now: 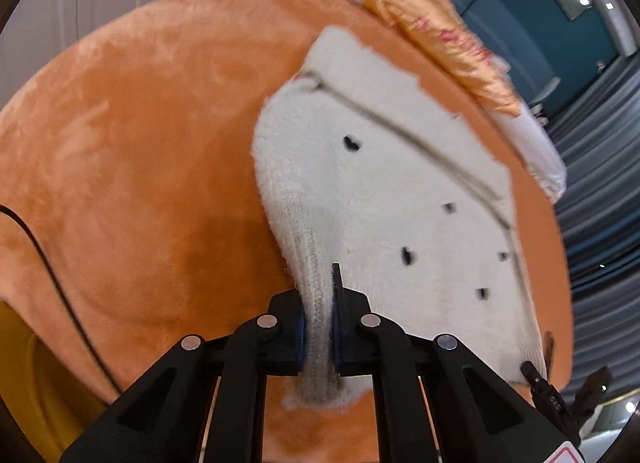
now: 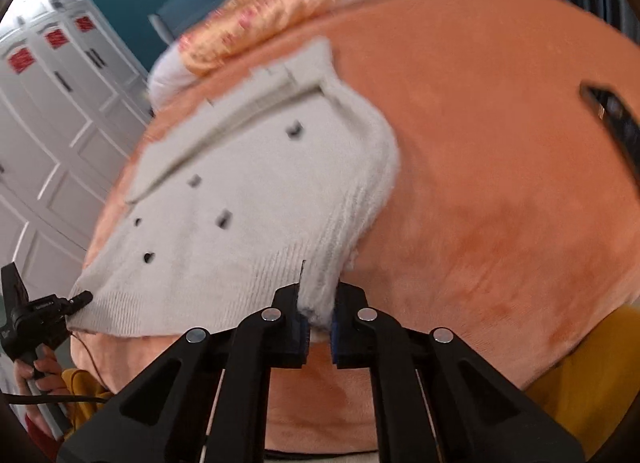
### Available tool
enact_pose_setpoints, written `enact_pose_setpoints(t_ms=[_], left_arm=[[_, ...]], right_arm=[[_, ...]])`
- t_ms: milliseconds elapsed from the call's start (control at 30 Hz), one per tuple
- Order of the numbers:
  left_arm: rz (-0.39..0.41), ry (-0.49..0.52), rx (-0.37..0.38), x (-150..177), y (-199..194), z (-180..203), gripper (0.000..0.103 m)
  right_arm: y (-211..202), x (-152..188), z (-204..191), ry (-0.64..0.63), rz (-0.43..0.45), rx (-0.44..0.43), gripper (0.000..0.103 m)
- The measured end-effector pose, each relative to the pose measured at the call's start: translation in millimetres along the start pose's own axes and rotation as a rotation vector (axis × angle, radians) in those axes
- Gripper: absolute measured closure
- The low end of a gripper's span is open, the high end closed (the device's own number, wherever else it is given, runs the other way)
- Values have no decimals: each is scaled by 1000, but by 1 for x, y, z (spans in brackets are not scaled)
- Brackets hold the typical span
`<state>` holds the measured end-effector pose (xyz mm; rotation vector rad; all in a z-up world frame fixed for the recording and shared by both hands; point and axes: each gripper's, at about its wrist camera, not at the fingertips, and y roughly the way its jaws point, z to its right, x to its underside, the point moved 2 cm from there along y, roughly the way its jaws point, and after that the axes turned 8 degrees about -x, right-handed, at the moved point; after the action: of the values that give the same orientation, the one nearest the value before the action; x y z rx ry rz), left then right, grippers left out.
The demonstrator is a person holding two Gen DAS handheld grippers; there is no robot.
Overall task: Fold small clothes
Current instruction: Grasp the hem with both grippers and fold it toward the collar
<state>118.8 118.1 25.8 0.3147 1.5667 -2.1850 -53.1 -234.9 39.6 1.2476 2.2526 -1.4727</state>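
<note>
Garment: your small white knitted sweater (image 1: 384,199) lies on the orange plush blanket (image 1: 140,143), toward the blanket's far side as your left camera sees it, with small dark marks dotted across the front and a seam or placket line running across it.
Garment edges: the ribbed hem is the near edge; both near corners are lifted off the blanket, the rest lies flat. The far edge ends just short of the orange patterned cloth (image 1: 440,35).
Open room: a wide stretch of bare blanket lies beside the sweater on your left hand's side, and another on your right hand's side (image 2: 500,163). A dark flat object (image 2: 612,119) sits on the blanket near its right edge, well apart from the sweater.
Far edge of blanket: the patterned cloth lies over a white pillow (image 1: 540,143) there.
Left gripper (image 1: 319,327): clenched on a bunched ribbed corner of the sweater, the knit squeezed between the blue pads.
Right gripper (image 2: 318,323): clamped on the other hem corner, white knit pinched between its pads.
Blur: both views are smeared, so you cannot read fine knit detail.
</note>
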Motion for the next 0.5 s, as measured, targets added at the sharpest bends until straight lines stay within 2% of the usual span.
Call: enact_pose_setpoints(t_ms=[133,233,333,500], left_arm=[[25,40,22,8,-42,3,98],[13,66,18,28,-69,-1,98],[-29,102,-4,61,-94,-10,98],[-126,187,-75,122,-131,-25,98]], right_arm=[[-41,-4,-9,-57,23,-25,98],[-72,8,-9,-99,1,-23,98],[-104,37,-9,-158,-63,-15,98],[-150,107,-20,-270,-236,16,98]])
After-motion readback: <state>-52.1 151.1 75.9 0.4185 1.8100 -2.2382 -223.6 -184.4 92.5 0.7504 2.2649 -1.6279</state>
